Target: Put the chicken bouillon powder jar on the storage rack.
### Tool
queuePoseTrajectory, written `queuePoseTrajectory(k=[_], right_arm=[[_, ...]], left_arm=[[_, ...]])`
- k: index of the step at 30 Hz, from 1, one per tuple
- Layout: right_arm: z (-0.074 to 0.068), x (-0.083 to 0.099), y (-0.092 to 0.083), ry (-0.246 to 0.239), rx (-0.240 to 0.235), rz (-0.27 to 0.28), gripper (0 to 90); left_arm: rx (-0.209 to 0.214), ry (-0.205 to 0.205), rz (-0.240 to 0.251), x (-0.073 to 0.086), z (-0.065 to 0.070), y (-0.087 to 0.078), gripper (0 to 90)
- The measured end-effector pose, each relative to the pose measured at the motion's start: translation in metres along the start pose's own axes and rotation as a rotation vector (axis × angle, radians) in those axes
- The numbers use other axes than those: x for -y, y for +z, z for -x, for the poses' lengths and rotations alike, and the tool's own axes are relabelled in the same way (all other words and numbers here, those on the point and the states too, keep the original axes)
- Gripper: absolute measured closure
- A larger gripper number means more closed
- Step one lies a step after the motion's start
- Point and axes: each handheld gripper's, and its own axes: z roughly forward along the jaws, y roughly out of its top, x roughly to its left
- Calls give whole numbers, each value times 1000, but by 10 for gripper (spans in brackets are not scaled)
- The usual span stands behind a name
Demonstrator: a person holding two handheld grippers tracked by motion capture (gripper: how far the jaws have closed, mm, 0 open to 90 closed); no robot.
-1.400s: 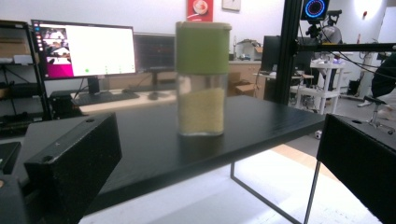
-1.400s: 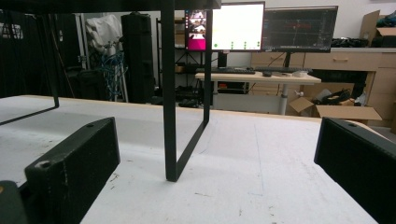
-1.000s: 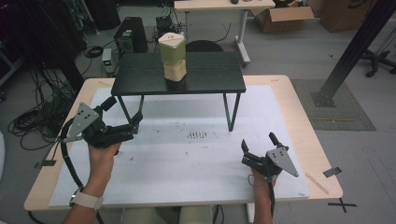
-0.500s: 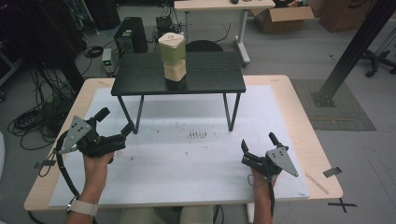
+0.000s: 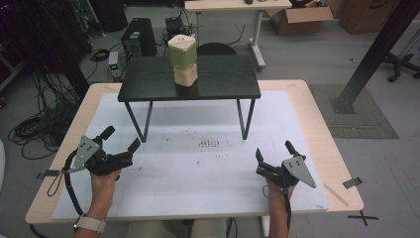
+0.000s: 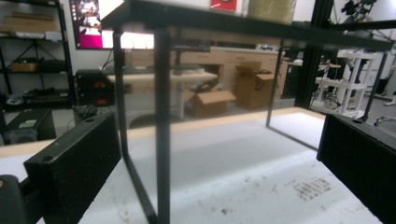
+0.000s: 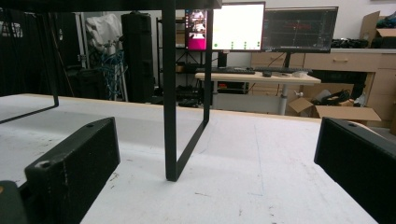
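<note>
A low black stand [image 5: 148,79] sits at the back of the white mat [image 5: 198,173]. On its top a pale green-beige triangular block [image 5: 182,49] rests on a tan block [image 5: 185,75]. My left gripper [image 5: 121,139] is held low over the mat's left side, in front of the stand's left legs, open and holding nothing. In the left gripper view the jaws stand wide apart, with a stand leg [image 6: 162,140] close ahead. My right gripper [image 5: 273,151] hovers over the mat's right front, open and holding nothing. Its own view faces the stand's right leg [image 7: 170,116].
The wooden table [image 5: 317,114] borders the mat on all sides. Cables [image 5: 34,129] and a computer case [image 5: 138,37] lie on the floor at the left. A black post [image 5: 371,54] stands at the right. A desk and cardboard boxes [image 5: 302,15] are behind.
My left gripper has drawn back toward the person and to the left, sinking closer to the mat. The right gripper and the stacked blocks have stayed put.
</note>
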Motion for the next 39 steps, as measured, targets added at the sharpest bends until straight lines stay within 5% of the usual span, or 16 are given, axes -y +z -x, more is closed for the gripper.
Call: queuePoseTrajectory(k=[6,14,21,27,39], right_arm=[[0,0,0,-1,0,0,0],[0,0,0,-2,0,0,0],[0,0,0,-4,0,0,0],[-1,0,0,-6,0,0,0],[-1,0,0,-9,-1,1,0]], left_arm=[[0,-24,-22,15,-6,0,2],[-48,15,-50,36,-9,1,3],[-80,7,-57,48,-12,-1,3],[-94,4,-37,51,-12,-3,3],[-110,67,-4,54,-5,-6,3]])
